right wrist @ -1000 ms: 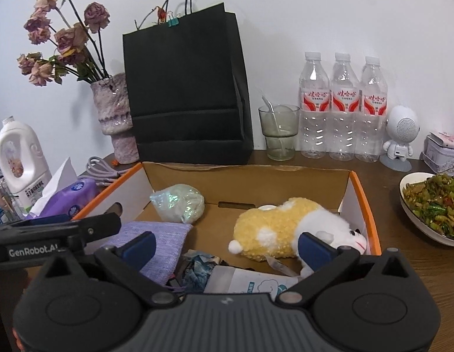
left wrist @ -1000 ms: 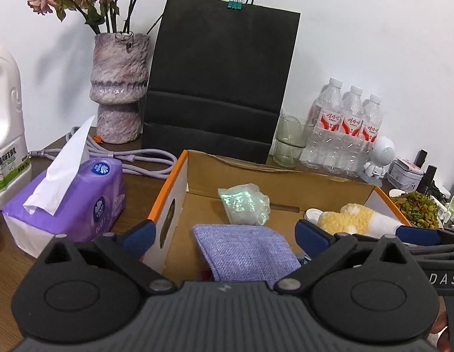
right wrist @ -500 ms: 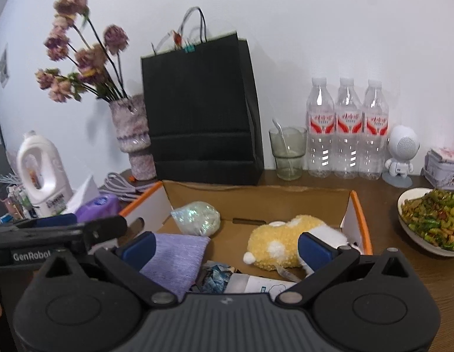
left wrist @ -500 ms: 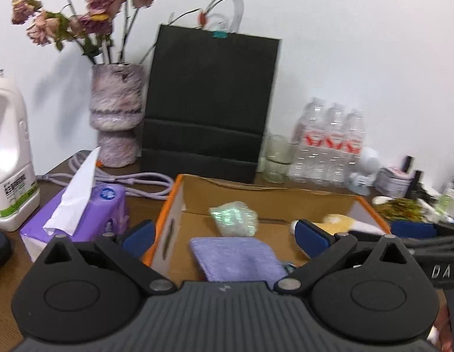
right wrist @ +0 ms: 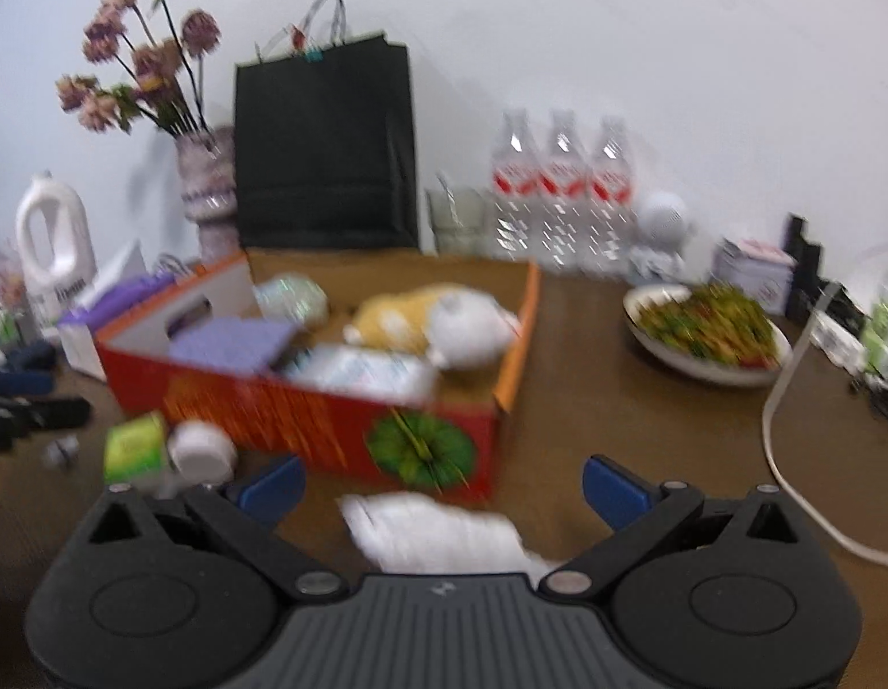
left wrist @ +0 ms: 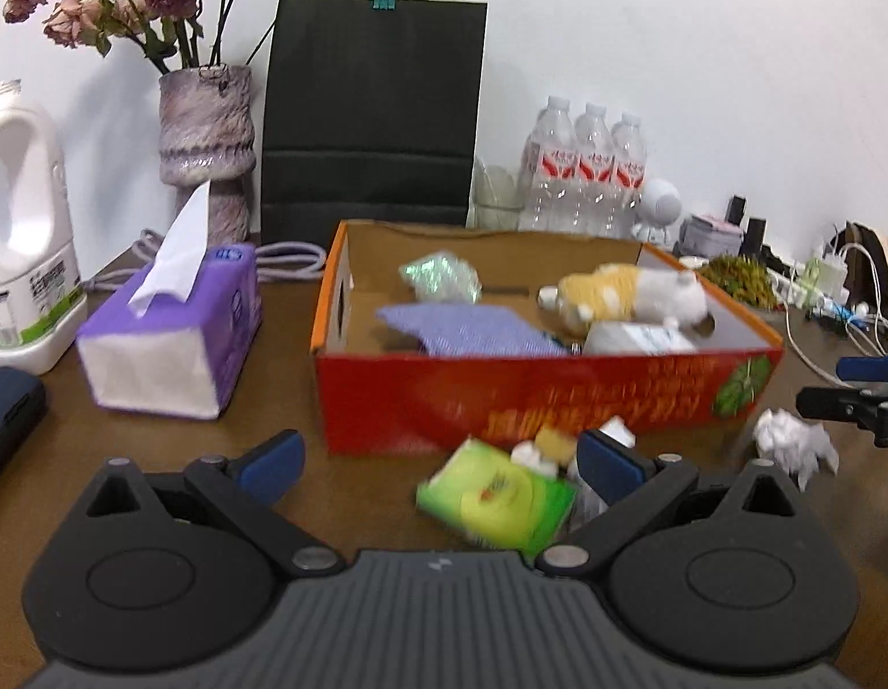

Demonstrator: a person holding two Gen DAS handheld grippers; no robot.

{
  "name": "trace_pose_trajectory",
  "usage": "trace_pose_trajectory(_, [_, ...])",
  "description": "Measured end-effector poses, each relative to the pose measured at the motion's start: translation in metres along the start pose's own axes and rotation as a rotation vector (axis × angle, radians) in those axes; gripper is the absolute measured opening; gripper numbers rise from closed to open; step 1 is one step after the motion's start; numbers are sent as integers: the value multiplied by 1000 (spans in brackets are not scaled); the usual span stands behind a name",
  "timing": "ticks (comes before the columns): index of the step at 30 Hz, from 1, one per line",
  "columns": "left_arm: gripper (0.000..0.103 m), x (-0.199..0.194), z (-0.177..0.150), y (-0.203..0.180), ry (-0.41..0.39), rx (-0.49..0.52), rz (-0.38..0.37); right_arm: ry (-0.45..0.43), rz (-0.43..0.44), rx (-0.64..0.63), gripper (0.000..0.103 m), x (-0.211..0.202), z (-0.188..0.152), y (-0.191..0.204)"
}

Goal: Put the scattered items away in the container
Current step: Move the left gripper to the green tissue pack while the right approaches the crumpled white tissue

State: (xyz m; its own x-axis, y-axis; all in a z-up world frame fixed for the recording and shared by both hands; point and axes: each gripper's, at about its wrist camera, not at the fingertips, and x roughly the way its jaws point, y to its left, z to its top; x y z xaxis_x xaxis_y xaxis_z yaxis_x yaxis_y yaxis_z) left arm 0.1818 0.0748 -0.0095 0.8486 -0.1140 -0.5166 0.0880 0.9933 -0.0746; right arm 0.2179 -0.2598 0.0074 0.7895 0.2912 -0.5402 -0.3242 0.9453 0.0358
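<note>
On my far left stands a white jug (left wrist: 24, 241). Beside it, a purple tissue box (left wrist: 168, 339) rests on the brown table (left wrist: 340, 494), with one tissue standing up out of its top. Behind the tissue box are a vase of dried roses (left wrist: 205, 132) and a black paper bag (left wrist: 375, 109).

My left gripper (left wrist: 441, 456) is spread wide and holds nothing. Between its blue fingertips (left wrist: 268, 456) lies a green packet (left wrist: 498, 496), tilted on the table. Small white and yellow items (left wrist: 550, 445) lie just beyond it, close against the box front; blur prevents identification.

The container is a red-fronted cardboard box (left wrist: 547, 396), centre of the table. It holds a lilac cloth (left wrist: 472, 330), a shiny crumpled wrapper (left wrist: 441, 275), a yellow-and-white plush toy (left wrist: 633, 293) and a white packet (left wrist: 639, 339).

Behind the box stand three water bottles (left wrist: 587, 172).

A crumpled white paper ball (left wrist: 794, 442) lies on the table just right of the box's front corner. In the right wrist view it sits between the fingers of my right gripper (right wrist: 441, 488), near the body, not touched by either pad. That gripper is also spread wide and empty.

To the far right, a dish of green food (right wrist: 708, 333) rests on the table, well apart from the box.
</note>
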Motion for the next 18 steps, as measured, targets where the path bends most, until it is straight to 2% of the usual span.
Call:
trace_pose_trajectory(9, [103,6,-26,-5,70,-43,-48,81,-21,48,103,10,-36,-2])
trace_pose_trajectory(18, [103,25,-21,-22,77,78,-20,99,-58,8,103,21,-35,3])
